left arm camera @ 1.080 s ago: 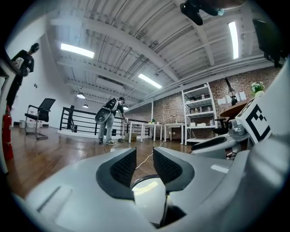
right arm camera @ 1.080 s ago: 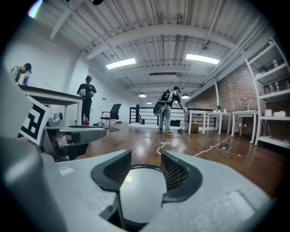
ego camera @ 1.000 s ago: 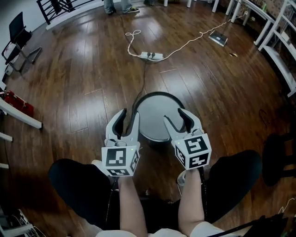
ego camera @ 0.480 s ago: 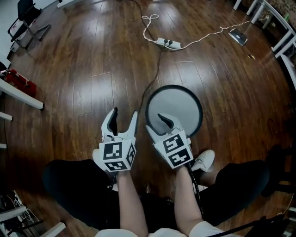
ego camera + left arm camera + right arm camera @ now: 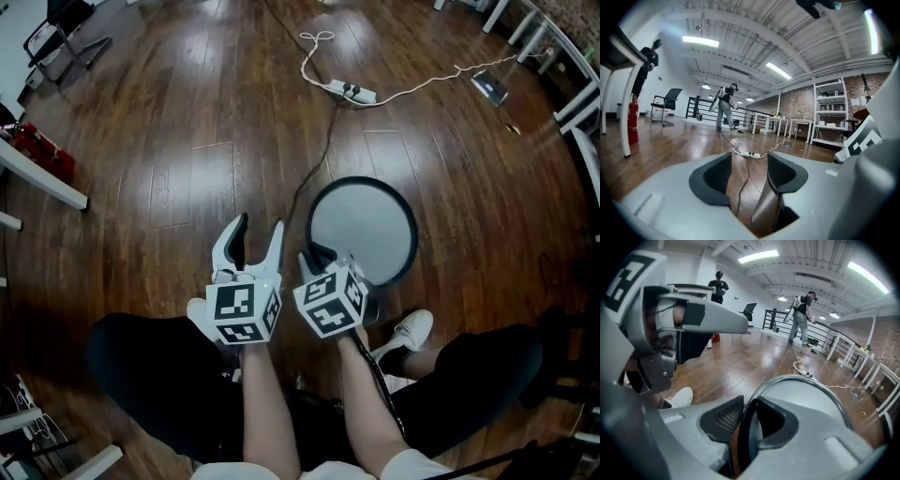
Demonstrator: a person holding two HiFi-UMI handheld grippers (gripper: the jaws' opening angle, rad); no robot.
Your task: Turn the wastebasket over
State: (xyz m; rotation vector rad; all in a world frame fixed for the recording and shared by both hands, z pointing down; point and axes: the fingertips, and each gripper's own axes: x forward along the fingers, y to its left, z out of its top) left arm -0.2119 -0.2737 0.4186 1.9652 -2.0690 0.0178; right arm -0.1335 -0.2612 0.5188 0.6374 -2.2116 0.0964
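Note:
The wastebasket [image 5: 367, 225] is round, pale grey with a black rim, and stands on the wooden floor in front of my knees. My right gripper [image 5: 323, 256] is at its near-left edge. In the right gripper view the black rim [image 5: 746, 427] runs between the two pads, and the jaws are closing onto it, right gripper [image 5: 747, 417]. My left gripper [image 5: 259, 231] hangs just left of the basket, apart from it. Its jaws stand wide and are closing a little; only floor and cable show between them in the left gripper view, left gripper [image 5: 747, 171].
A black cable [image 5: 314, 159] runs from the basket's far side to a power strip [image 5: 352, 91] with a white cord. A white shoe [image 5: 409, 330] sits near the basket's front right. A red extinguisher [image 5: 37, 150] and a white table leg [image 5: 42, 178] stand at left.
Both grippers came down from over the basket. The right one dropped to the near-left rim and closed onto it. The left one spread its jaws and settled left of the basket.

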